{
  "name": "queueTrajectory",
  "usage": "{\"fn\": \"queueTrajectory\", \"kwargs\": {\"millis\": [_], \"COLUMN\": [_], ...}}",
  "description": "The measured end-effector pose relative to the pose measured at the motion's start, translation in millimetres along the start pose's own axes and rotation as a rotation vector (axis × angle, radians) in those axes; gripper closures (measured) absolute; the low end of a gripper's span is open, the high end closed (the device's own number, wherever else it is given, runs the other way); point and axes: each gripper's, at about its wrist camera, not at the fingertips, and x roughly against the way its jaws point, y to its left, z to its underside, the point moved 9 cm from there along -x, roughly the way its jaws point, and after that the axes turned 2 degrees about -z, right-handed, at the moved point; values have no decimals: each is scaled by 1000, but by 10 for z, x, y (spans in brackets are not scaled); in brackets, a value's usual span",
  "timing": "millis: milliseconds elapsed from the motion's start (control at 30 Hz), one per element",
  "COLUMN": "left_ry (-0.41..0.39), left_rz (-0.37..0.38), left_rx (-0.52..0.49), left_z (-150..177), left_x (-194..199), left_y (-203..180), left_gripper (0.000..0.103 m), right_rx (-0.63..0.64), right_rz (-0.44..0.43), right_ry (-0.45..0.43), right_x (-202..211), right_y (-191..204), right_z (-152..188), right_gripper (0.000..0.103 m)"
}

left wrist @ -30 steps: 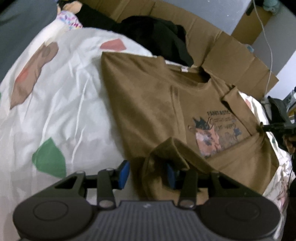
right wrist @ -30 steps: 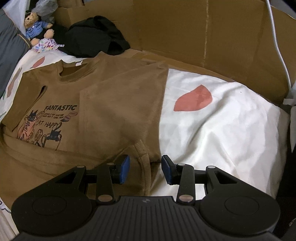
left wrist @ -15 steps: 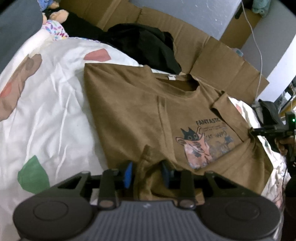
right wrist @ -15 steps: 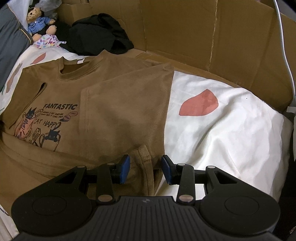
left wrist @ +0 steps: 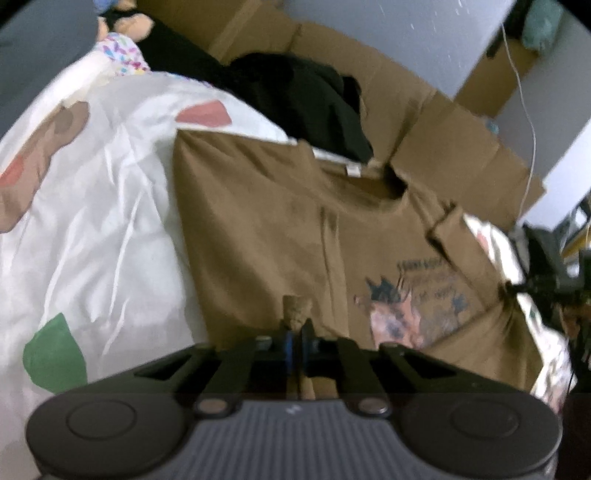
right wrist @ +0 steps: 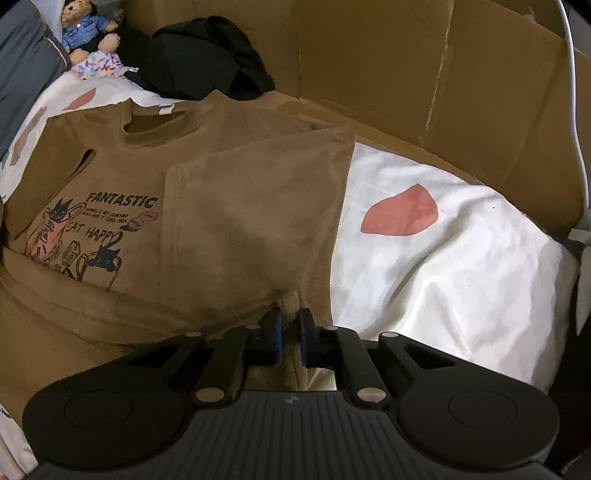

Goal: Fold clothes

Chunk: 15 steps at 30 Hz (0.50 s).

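A brown T-shirt (left wrist: 266, 229) with a cat print lies spread on a white patterned sheet (left wrist: 92, 221), both sleeves folded inward. In the left wrist view my left gripper (left wrist: 294, 341) is shut on a pinch of the shirt's near hem, a nub of cloth sticking up between the blue pads. In the right wrist view the same brown T-shirt (right wrist: 240, 206) fills the left half, and my right gripper (right wrist: 289, 332) is shut on the hem at its near right corner. The right gripper (left wrist: 546, 288) also shows at the far right edge of the left wrist view.
A black garment (right wrist: 207, 62) lies heaped beyond the collar, next to a teddy bear (right wrist: 86, 26). Cardboard walls (right wrist: 406, 74) stand along the back and right. A white cable (right wrist: 576, 110) hangs at the right. The white sheet (right wrist: 443, 266) lies bare right of the shirt.
Both grippers were open around the shirt's hem and have now shut on it. The left wrist view has shifted slightly and is blurred.
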Motion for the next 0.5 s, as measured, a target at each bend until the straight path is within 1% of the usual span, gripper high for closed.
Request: {"fn": "queueTrajectory", "kwargs": {"millis": [133, 200, 267, 500], "left_ry": [-57, -76, -114, -180], "left_rz": [-41, -49, -57, -78], "left_rx": [60, 78, 113, 149], "left_z": [-28, -38, -55, -153], "left_x": [195, 262, 390, 613], "left_y": [118, 146, 175, 168], "left_gripper": [100, 100, 100, 100], "right_rx": [-17, -33, -50, -111], "right_rz": [37, 50, 61, 94], "right_ry": [-52, -77, -101, -189], "right_x": [201, 277, 344, 571], "right_y": [-3, -31, -60, -99], "right_z": [-65, -88, -109, -191], "right_gripper": [95, 95, 95, 95]}}
